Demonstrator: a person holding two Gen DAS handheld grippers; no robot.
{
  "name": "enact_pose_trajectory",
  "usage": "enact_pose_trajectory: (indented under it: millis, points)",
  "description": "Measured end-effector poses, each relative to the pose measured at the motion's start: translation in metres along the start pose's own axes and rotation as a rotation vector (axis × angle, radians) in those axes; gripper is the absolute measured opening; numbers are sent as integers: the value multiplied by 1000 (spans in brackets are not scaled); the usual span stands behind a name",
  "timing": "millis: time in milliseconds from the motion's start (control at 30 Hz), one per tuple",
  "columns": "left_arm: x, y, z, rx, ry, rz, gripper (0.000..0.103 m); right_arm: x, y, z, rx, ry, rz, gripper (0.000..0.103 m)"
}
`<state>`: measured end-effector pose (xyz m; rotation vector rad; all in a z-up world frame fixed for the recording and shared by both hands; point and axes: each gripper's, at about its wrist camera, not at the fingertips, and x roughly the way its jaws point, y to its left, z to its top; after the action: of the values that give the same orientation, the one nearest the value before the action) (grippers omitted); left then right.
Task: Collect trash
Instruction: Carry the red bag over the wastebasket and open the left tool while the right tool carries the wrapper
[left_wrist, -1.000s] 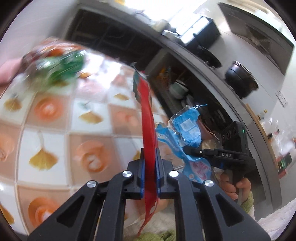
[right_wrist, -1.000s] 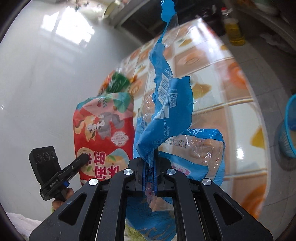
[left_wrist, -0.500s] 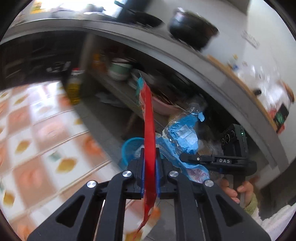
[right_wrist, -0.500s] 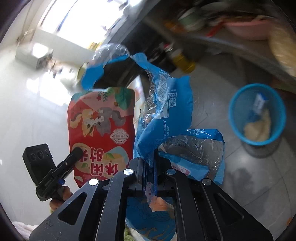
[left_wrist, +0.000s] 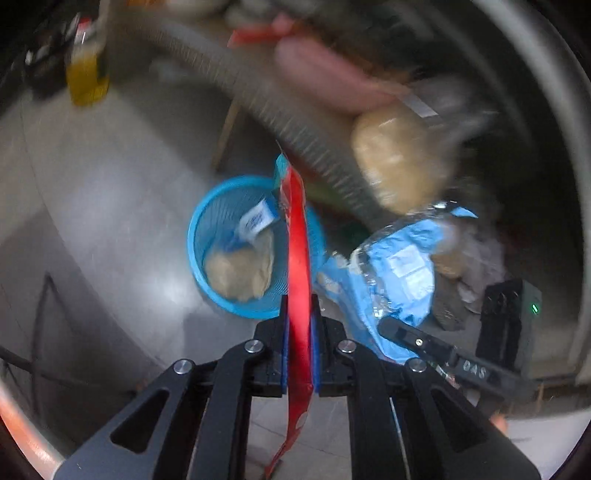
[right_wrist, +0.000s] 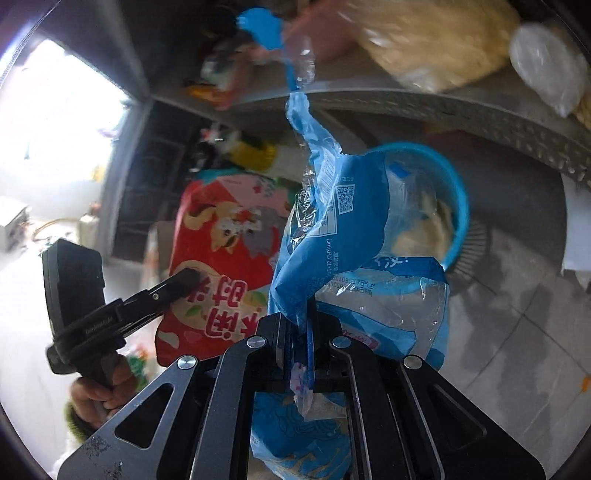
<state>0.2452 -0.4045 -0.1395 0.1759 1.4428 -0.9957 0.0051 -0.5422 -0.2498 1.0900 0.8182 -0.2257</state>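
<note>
The left gripper (left_wrist: 298, 328) pinches a red snack bag (left_wrist: 297, 258) tight between its two pads. From this side the bag looks thin, like a strip, and it stands up in front of a blue basket (left_wrist: 199, 236) on the gray floor (left_wrist: 110, 206). The basket already has some crumpled paper and a small blue and white wrapper in it. In the right wrist view the same red bag (right_wrist: 225, 251) shows its wide face, with cartoon animals on it, and the left gripper (right_wrist: 184, 278) bites its lower edge. The right gripper (right_wrist: 301, 332) is pressed together on a blue and clear plastic bag (right_wrist: 347, 229). That bag is twisted and crinkly and hangs up above the pads, partly in front of the basket (right_wrist: 458, 206). A hand (right_wrist: 99, 391) grips the handle of the left tool. A metal shelf (right_wrist: 461, 110) with blurry things on it runs above the basket.
</note>
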Motion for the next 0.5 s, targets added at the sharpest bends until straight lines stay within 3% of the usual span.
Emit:
enact_pose_trajectory:
  millis: [167,367,433,467,500]
  points:
    - [77,38,30,-162,118,80,8,50,-37,28,77,33,-126,5]
    - [122,61,58,-313,132,112,9,95,-54,50,130,56,-245,5]
    - [130,59,67,-302,118,151,12,107,-54,62,133,34,-274,11]
    - [132,57,71,-291,111,160,22,115,-55,67,111,25,-289,16]
    - [133,56,73,-279,102,154,37,121,-56,71,94,26,-302,35]
